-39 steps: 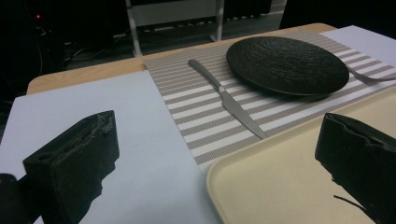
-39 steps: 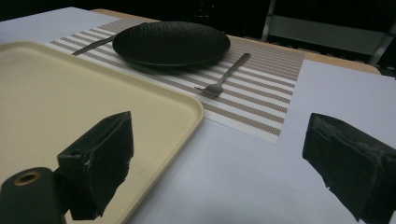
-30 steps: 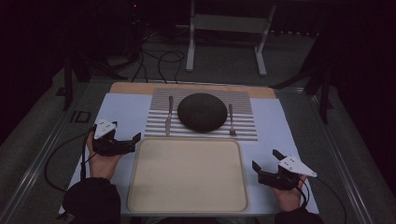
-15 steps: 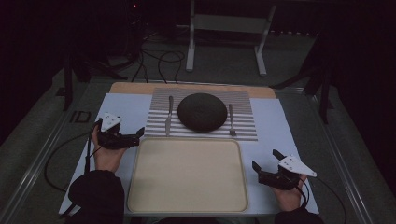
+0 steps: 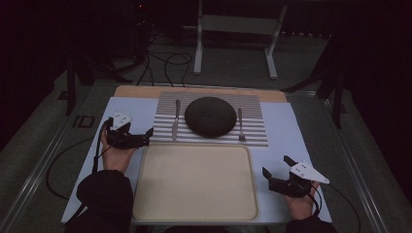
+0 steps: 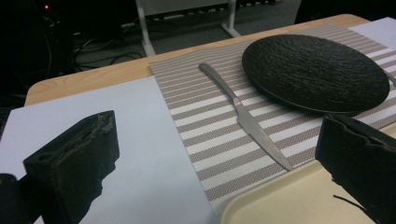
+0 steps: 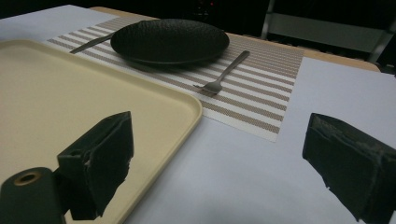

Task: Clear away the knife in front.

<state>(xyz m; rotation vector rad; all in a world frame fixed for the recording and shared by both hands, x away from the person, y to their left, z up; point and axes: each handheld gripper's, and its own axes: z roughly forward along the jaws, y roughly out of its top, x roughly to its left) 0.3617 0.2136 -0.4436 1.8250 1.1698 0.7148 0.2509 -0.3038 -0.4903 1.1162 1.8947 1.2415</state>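
A: Where is the left gripper found?

B: At about nine o'clock of the table, just beside the tray's far left corner. Its jaws are spread wide and nothing is gripped. The knife is seen between them in the left gripper view, farther off and untouched.

A: And the knife itself?

B: It is laid flat on the striped mat, at nine o'clock of the black plate, blade toward the tray. The fork is laid at three o'clock of the plate.

A: The right gripper?

B: It is held at about four o'clock, over the white sheet beside the tray's right edge. Its jaws are also wide apart, with nothing between them but the sheet.
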